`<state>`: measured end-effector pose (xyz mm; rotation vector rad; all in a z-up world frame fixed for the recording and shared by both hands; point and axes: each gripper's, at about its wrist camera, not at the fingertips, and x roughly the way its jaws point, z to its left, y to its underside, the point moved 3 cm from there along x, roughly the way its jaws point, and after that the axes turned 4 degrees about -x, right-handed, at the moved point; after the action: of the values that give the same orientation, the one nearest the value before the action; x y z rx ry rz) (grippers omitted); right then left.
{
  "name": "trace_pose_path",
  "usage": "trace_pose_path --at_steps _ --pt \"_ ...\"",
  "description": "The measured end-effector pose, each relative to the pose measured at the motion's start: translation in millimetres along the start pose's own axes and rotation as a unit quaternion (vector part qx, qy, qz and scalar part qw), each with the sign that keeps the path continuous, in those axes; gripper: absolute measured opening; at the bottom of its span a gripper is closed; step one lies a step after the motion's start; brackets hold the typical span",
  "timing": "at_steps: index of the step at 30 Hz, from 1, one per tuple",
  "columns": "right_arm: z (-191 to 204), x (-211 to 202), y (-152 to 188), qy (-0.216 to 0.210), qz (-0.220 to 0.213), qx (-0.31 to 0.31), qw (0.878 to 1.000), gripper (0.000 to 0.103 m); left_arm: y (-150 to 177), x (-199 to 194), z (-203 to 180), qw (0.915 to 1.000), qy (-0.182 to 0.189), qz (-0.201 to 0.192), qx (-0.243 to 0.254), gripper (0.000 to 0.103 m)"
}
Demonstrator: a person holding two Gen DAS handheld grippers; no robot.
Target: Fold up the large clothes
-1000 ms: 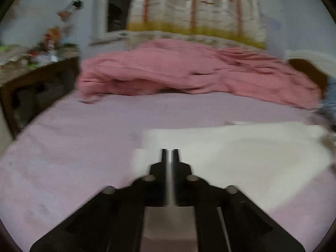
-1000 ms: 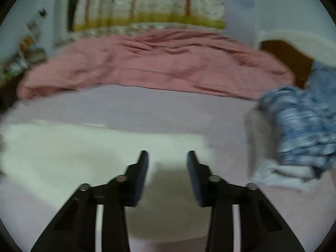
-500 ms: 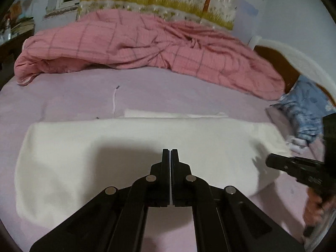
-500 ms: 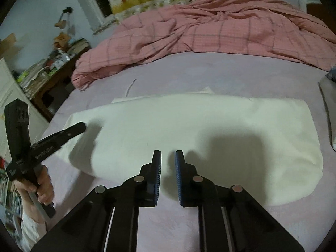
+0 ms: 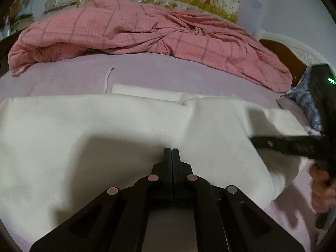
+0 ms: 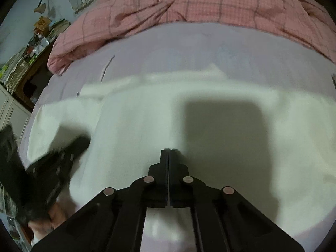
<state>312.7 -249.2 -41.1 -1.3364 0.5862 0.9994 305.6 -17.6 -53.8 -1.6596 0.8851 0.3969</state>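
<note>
Lying under both closed grippers, white garment [image 5: 84,136].

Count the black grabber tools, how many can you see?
2. The left gripper hangs shut over the white garment; the right gripper, just closed, hangs empty over its other end.

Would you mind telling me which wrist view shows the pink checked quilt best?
The left wrist view: the pink checked quilt lies sharp and nearly whole across the far side of the bed, beyond the white garment. In the right wrist view it is blurred and cut off by the top edge.
</note>
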Motion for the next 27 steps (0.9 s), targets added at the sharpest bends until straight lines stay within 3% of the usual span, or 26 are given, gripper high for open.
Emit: trace_pose_path --at_steps 7,10,15,20,25,27 --pt "-16.1 42.8 -42.6 0.007 -0.025 0.05 0.998 0.001 -3.1 0.8 5.4 0.9995 0.024 0.001 -0.021 0.003" --pt "-8.6 32.8 -28.9 0.03 -0.036 0.023 0.999 0.001 -3.9 1.3 4.6 0.9995 0.023 0.001 -0.02 0.003" --pt "20.6 -12.4 26.4 0.064 -0.058 -0.015 0.996 0.001 -2.7 0.5 2.3 0.9998 0.015 -0.001 -0.014 0.003" --pt "42.0 -34.6 74.4 0.087 -0.052 -0.063 0.993 0.001 -0.4 -4.2 -0.4 0.9999 0.014 -0.007 -0.006 0.003" --pt "31.8 -21.6 99.7 0.043 0.017 -0.029 0.999 0.001 1.7 -8.2 1.4 0.9999 0.015 -0.004 -0.006 0.003" --pt "19.7 -14.1 94.8 0.028 0.014 0.011 0.999 0.0 2.1 -7.6 0.1 0.9999 0.012 -0.004 -0.004 0.003"
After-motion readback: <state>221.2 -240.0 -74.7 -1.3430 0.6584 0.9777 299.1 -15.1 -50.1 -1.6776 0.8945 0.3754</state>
